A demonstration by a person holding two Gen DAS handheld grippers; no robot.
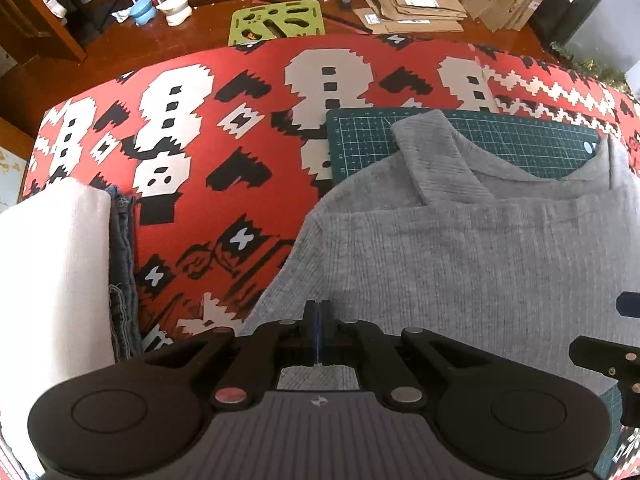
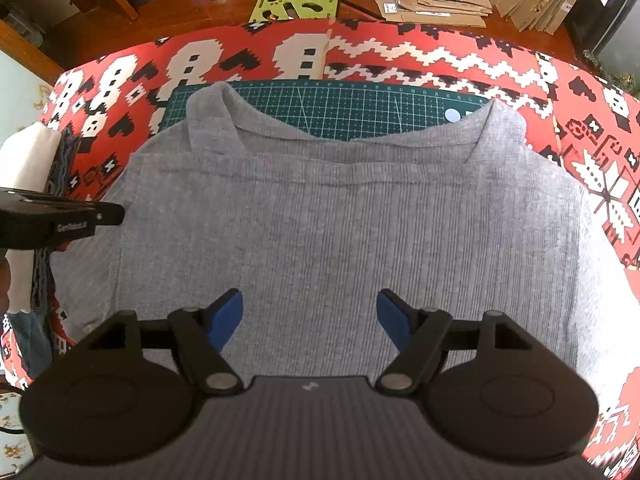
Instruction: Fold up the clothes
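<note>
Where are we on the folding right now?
Done: a white cloth and a dark one lie stacked at the left. In hand: the grey top lies flat over the mat, sleeves tucked in; the left tool is shut, whether on fabric I can't tell; the right tool is open above it. Left: folding the body over.
</note>
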